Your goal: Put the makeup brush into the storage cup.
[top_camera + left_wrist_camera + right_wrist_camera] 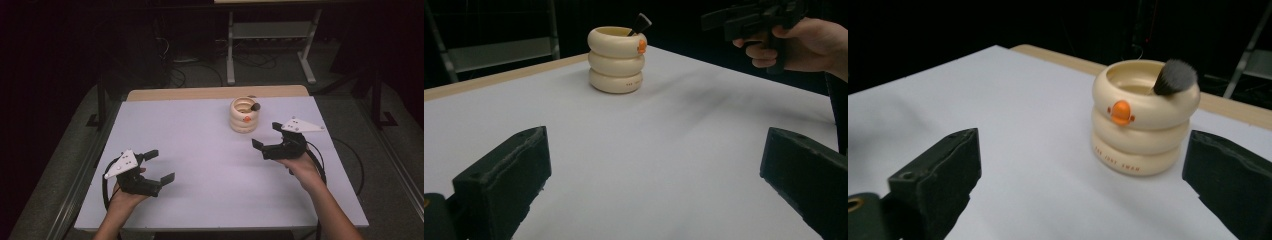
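Cream ringed holder upright toward far right of white table, orange duck-bill knob on its front, dark makeup brush standing inside, bristle head up, leaning on rim. Right gripper close to holder on its near-right side, not touching; jaws spread wide, nothing between them. In right gripper view, holder between the two black jaws but farther off, well ahead of tips. Left gripper parked near-left, well apart from holder, jaws also wide apart and empty. Left gripper view: bare table ahead, holder far off, right hand and its gripper at upper right. Read as approach step: right side lining up on brush or holder, no contact yet. Which of the two is target – can't tell. If brush: needs a lift above rim, tips brought either side of bristle head or the bit of handle just below it, light close, straight pull up; risk of tipping holder if jaw clips rim. If holder: needs a level advance until body sits fully between pads, then close on middle ring. Left side probably free to steady holder.
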Demonstrator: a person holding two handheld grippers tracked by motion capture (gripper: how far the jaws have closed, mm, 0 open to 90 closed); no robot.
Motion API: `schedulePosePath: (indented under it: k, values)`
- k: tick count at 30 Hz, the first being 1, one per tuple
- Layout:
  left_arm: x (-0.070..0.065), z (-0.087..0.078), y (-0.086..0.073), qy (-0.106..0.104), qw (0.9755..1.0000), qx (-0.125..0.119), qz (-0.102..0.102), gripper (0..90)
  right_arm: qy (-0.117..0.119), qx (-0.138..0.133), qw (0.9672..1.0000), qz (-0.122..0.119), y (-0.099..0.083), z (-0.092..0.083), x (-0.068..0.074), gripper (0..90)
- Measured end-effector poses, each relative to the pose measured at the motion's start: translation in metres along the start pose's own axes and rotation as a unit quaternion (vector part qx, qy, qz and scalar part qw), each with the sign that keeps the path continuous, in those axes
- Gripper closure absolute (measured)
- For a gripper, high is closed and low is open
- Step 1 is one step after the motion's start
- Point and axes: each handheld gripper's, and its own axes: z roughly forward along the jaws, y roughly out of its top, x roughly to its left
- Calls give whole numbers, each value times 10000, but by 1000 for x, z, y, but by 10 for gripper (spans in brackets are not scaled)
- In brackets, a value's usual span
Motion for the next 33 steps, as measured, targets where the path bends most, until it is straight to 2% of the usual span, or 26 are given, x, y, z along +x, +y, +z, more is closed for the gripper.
schedulePosePath:
  k: [2,3,9,18,24,29,33]
  values:
    - [0,0,0,6,10000,8,6,0,10,55,10000,-5,-2,-3,2,2]
    - [0,0,0,4,10000,17,29,0,9,-39,10000,-5,-4,-5,2,2]
    - [0,-1,1,22,10000,-20,19,0,70,-149,9998,74,-14,-17,3,0]
    - [0,-2,1,26,10000,-64,-1,0,49,-237,9996,133,-31,-34,6,0]
    - [0,-2,0,17,10000,-78,23,0,-57,-258,9996,115,-41,-43,9,0]
    - [1,-3,0,43,10000,-70,22,0,-38,-253,9994,230,-50,-50,13,0]
    - [1,-5,-1,50,10000,-59,37,0,-53,-220,9995,203,-57,-54,15,0]
